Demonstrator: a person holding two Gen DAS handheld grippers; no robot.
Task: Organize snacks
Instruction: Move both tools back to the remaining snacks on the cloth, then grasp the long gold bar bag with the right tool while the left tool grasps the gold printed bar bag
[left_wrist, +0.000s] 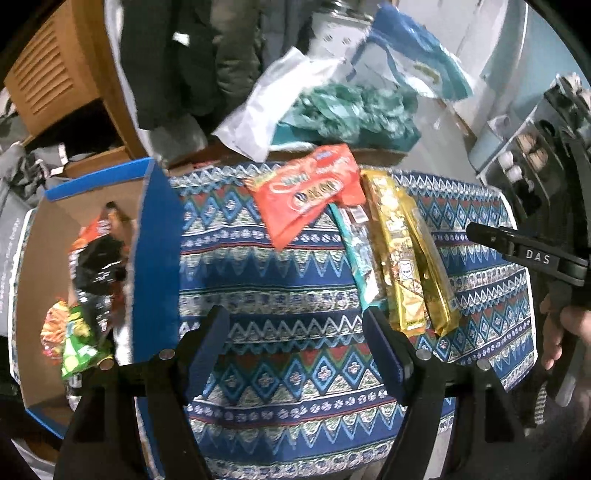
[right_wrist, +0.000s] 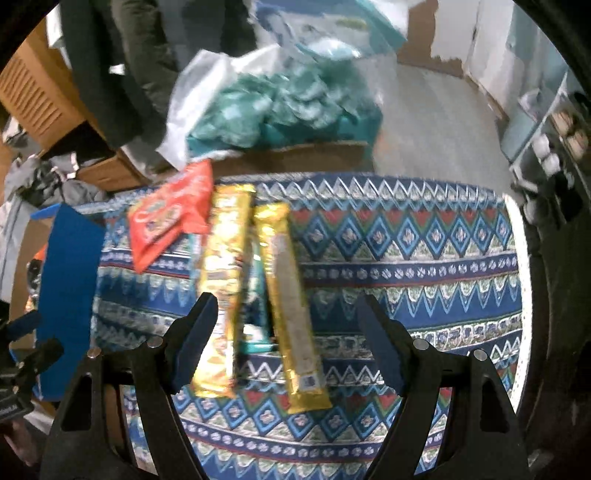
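Observation:
On the blue patterned cloth (left_wrist: 280, 266) lie an orange snack packet (left_wrist: 306, 192), a teal packet (left_wrist: 356, 254) and two long gold packets (left_wrist: 397, 251) side by side. An open cardboard box with a blue rim (left_wrist: 155, 258) stands at the left and holds several snack bags (left_wrist: 96, 266). My left gripper (left_wrist: 295, 325) hangs open over bare cloth with nothing between its fingers. My right gripper (right_wrist: 286, 314) is open above the gold packets (right_wrist: 221, 288), (right_wrist: 291, 295), and its pads do not touch them. The teal packet (right_wrist: 258, 310) lies between the two gold ones, with the orange packet (right_wrist: 170, 214) beyond.
Behind the table sit a teal bundle (left_wrist: 351, 114) and a white plastic bag (left_wrist: 258, 110). Dark coats (left_wrist: 177, 62) hang at the back left beside wooden furniture (left_wrist: 48, 81). A shelf with small jars (left_wrist: 524, 155) stands at the right. A hand (left_wrist: 565, 332) holds the right tool.

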